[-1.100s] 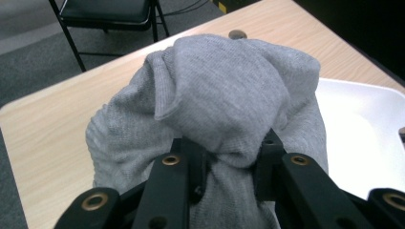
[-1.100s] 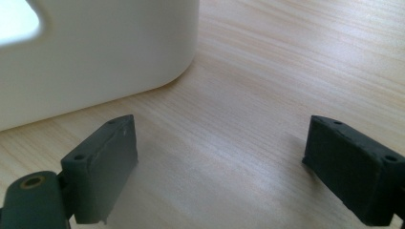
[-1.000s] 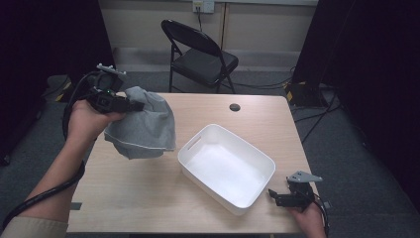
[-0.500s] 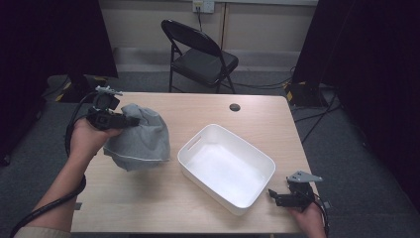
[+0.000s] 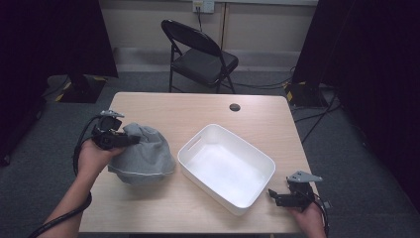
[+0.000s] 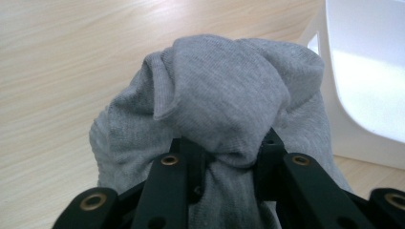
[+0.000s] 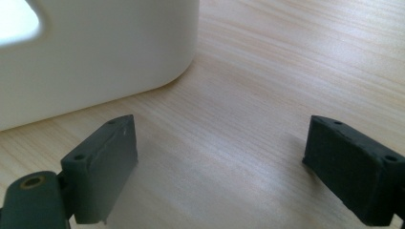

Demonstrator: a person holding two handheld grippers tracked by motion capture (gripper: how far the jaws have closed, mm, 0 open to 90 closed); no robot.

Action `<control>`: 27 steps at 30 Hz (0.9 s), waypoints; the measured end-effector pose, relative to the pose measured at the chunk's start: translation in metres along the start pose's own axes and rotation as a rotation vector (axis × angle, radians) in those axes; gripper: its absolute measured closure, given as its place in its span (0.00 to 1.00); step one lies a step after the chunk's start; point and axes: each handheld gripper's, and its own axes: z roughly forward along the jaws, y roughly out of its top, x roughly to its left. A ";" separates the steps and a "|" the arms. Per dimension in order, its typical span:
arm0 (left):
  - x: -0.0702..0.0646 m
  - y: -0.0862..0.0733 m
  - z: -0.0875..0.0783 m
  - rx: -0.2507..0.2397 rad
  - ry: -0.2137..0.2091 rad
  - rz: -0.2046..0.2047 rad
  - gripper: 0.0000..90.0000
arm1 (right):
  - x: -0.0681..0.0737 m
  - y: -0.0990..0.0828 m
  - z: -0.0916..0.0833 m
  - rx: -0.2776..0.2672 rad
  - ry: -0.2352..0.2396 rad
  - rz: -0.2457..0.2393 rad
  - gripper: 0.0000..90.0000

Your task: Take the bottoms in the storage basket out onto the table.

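Lowered onto table (image 5: 198,106), grey cloth (image 5: 143,156) stays pinched by left gripper (image 5: 130,141); right gripper (image 5: 271,194) spread.

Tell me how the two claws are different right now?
The left claw is pinched shut on the grey cloth; the right claw is wide open with nothing in it. The left claw sits beside the white bin on its left; the right claw rests at the bin's near right corner. Both are black and hand-held.

Left claw (image 5: 132,140) clamped, right claw (image 7: 219,167) agape

Black folding chair (image 5: 200,57), grey carpet (image 5: 356,163), dark curtains (image 5: 49,34).
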 end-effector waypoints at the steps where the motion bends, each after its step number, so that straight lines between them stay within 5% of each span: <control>1: 0.000 -0.003 0.002 -0.009 0.004 -0.003 0.80 | 0.000 0.000 0.000 0.000 0.000 0.000 0.11; 18: -0.001 -0.041 0.028 -0.021 -0.012 -0.024 0.79 | 0.000 0.000 0.000 0.000 -0.001 0.001 0.11; 27: -0.004 -0.064 0.035 -0.038 -0.011 0.013 0.77 | 0.000 0.000 0.000 0.001 -0.001 0.002 0.11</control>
